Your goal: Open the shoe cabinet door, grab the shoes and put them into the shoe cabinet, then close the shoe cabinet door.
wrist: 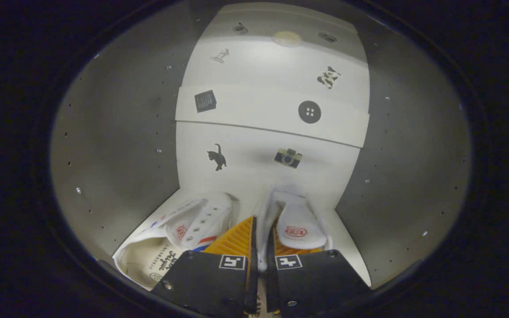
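Note:
I am inside the white shoe cabinet [117, 145], looking at its back panel [276, 168], which carries small stickers. Two white canvas shoes rest on the cabinet floor. The left shoe [179, 238] lies just left of my fingers, its opening and eyelets facing me. The right shoe [296, 225] stands ahead of the fingers, tongue up. My gripper [261, 254] is shut on the inner side wall of the right shoe, a thin white edge pinched between both fingers.
Grey side walls [404, 159] with rows of small holes close in left and right. A white shelf [272, 115] crosses the back panel above the shoes, with another level higher up.

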`<state>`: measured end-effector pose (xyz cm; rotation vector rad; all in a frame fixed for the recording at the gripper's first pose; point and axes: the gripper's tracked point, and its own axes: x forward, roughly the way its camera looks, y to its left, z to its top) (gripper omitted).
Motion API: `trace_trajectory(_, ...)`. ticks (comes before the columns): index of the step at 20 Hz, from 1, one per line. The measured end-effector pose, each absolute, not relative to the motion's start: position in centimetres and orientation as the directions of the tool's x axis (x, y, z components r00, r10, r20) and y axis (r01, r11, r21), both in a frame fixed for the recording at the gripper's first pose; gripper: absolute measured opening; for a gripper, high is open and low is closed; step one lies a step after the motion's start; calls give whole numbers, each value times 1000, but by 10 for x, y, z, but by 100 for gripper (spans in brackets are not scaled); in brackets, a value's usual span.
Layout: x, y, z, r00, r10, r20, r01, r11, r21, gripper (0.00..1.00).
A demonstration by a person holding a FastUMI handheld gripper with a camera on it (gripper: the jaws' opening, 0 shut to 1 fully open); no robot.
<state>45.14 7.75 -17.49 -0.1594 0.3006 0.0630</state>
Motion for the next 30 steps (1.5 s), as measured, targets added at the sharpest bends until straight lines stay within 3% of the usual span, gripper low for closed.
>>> trace_trajectory(5, 456, 84, -201, 901, 63, -428, -95, 994, -53, 12)
trace_trajectory(8, 456, 82, -199, 898, 58, -437, -82, 996, -37, 12)
trace_trajectory(13, 443, 77, -189, 914, 28, -404, -41, 999, -22, 27)
trace_trajectory(19, 403, 83, -160, 942, 60, -329, -61, 998, 6, 84)
trace_trajectory(30, 277, 90, -133, 966, 77, -246, -84, 996, -17, 98)
